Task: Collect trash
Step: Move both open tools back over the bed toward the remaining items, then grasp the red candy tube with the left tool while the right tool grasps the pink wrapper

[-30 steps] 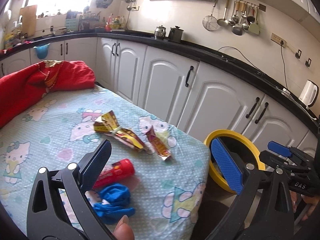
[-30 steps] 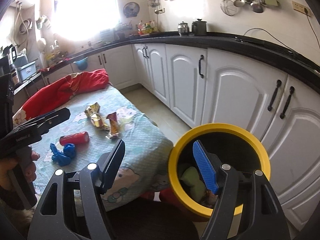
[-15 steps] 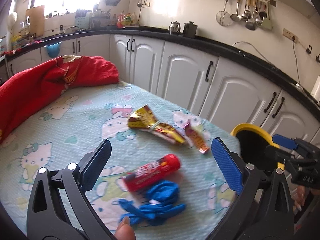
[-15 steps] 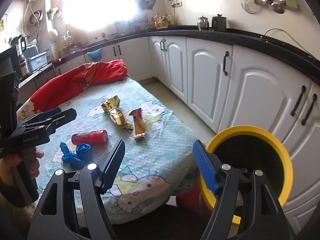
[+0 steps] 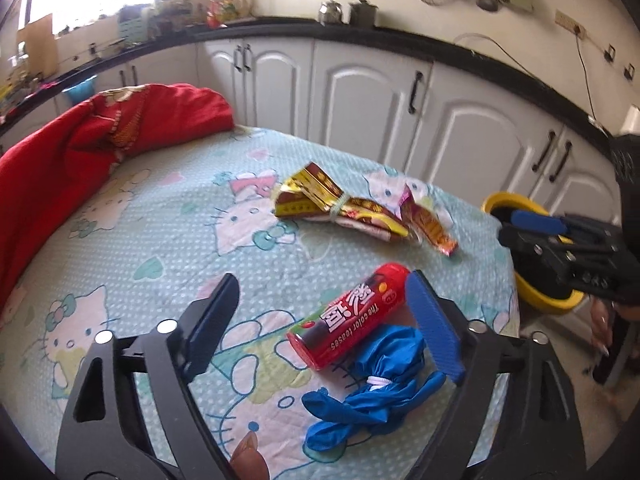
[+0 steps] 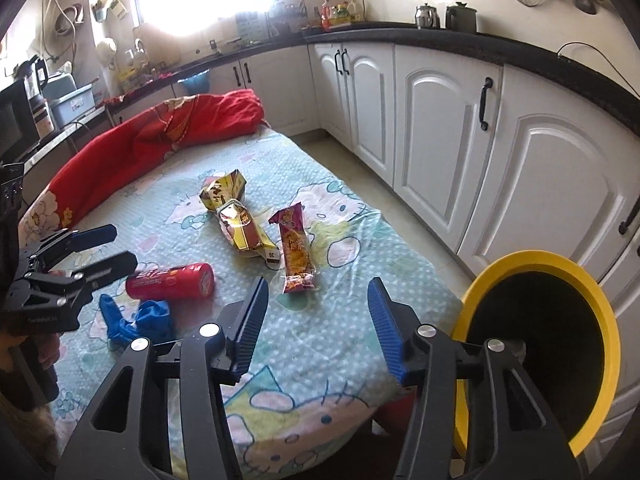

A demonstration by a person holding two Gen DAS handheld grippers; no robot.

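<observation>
Hovering over the cartoon-print cloth (image 5: 132,216), the left gripper (image 5: 320,312) has its jaws spread wide around the red tube (image 5: 352,316), not touching it. Blue gloves (image 5: 372,392) lie at the tube's 6 o'clock, the wrappers (image 5: 348,216) at its 12. The right gripper (image 6: 316,312), jaws open and empty, hangs beside the yellow bin (image 6: 600,320).

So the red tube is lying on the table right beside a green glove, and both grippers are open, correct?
Not quite: the glove beside the red tube is blue, as the left wrist view shows. The left gripper and right gripper are indeed open.
</observation>
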